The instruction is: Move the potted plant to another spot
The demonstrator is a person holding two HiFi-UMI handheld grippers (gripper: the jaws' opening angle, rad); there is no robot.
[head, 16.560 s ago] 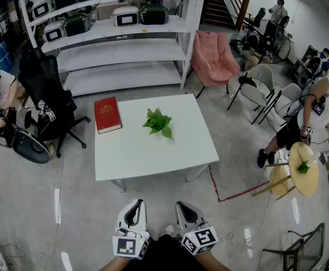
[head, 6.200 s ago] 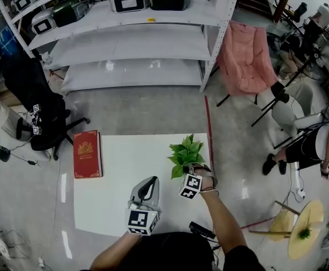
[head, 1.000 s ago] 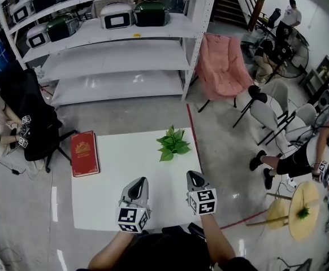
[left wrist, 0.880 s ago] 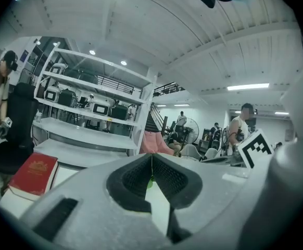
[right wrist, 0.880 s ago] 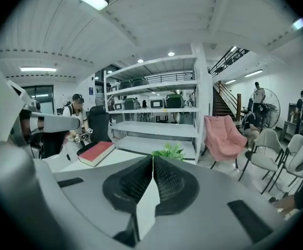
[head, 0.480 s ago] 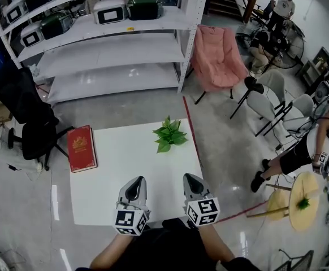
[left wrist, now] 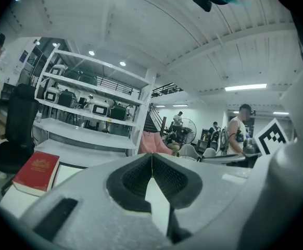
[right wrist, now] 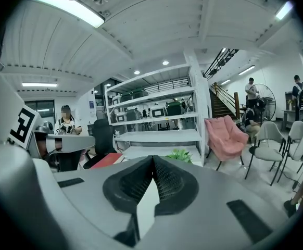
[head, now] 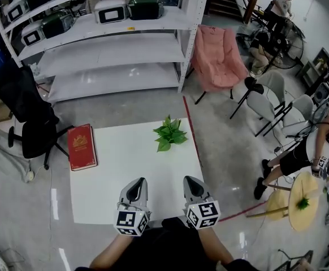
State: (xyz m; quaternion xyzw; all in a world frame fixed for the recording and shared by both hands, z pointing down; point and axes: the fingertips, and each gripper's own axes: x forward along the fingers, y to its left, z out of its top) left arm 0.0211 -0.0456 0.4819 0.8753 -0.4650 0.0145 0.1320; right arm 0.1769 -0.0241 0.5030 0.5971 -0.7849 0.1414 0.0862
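Note:
The potted plant point(head: 169, 133), small with green leaves, stands near the far right corner of the white table point(head: 125, 174). It also shows in the right gripper view as a bit of green point(right wrist: 181, 154) just over the jaws. My left gripper point(head: 136, 187) and right gripper point(head: 190, 185) are held side by side over the table's near edge, well short of the plant. Both are shut, tips meeting, with nothing between them point(left wrist: 151, 155) point(right wrist: 153, 159).
A red book point(head: 81, 147) lies on the table's far left side. A black office chair point(head: 24, 117) stands to the left, white shelves point(head: 113, 44) behind, a pink chair point(head: 218, 58) at the back right. Red floor tape point(head: 193, 134) runs by the table's right edge.
Both grippers have drawn back from the plant to the near edge over the last second. The plant stays at the far right corner, away from the middle spot it held earliest.

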